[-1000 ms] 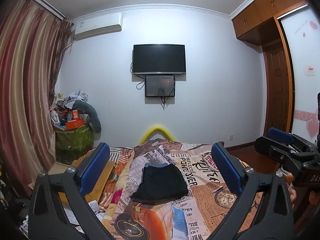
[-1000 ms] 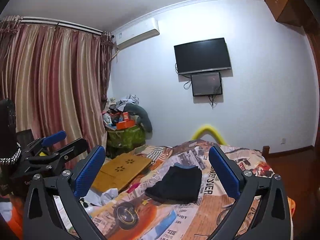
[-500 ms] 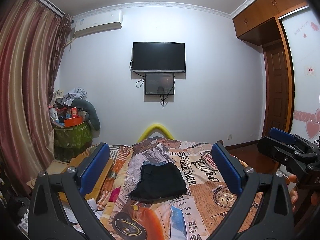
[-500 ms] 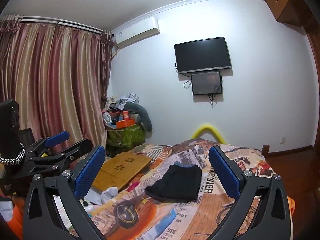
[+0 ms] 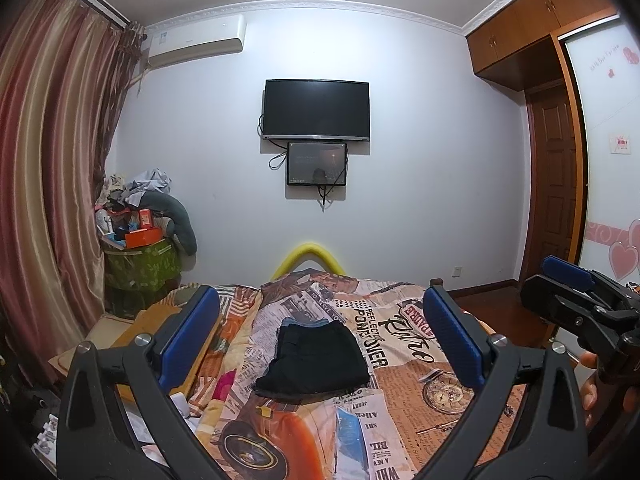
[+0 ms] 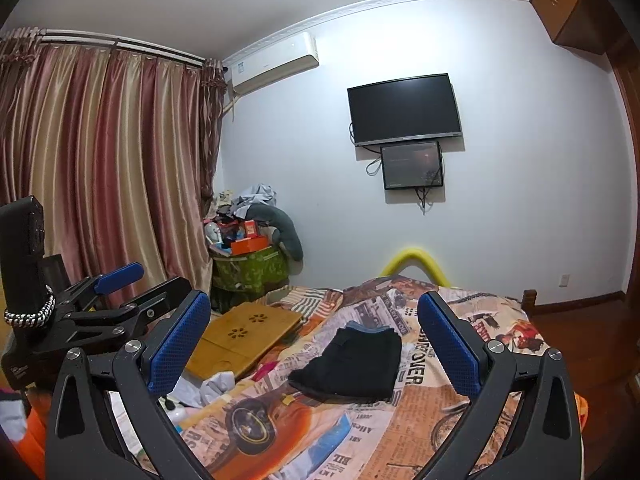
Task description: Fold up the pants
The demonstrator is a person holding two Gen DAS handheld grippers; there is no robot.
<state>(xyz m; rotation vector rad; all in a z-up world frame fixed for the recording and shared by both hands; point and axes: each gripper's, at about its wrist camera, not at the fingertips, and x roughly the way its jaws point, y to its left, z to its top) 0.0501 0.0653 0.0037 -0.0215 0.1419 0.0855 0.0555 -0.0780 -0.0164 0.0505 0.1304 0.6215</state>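
Note:
Dark pants (image 5: 316, 356) lie folded into a compact rectangle on the newspaper-print bedspread (image 5: 400, 360), with a blue garment edge peeking out at their far end. In the right wrist view the same pants (image 6: 352, 364) lie mid-bed. My left gripper (image 5: 320, 338) is held above the near end of the bed, open, nothing between its blue pads. My right gripper (image 6: 314, 344) is likewise open and empty, well short of the pants. Each gripper shows in the other's view: the right gripper (image 5: 576, 300) at the right edge, the left gripper (image 6: 120, 292) at the left.
A wooden lap tray (image 6: 244, 338) rests on the bed's left side with white cloth (image 6: 212, 386) beside it. A cluttered green box (image 5: 138, 264) stands in the left corner by the curtains (image 5: 52, 184). A TV (image 5: 316, 108) hangs on the far wall; a door (image 5: 554, 184) is at right.
Both grippers have risen and tilted slightly, so the bed and pants sit a little lower in view. The pants have not moved; both grippers stay open.

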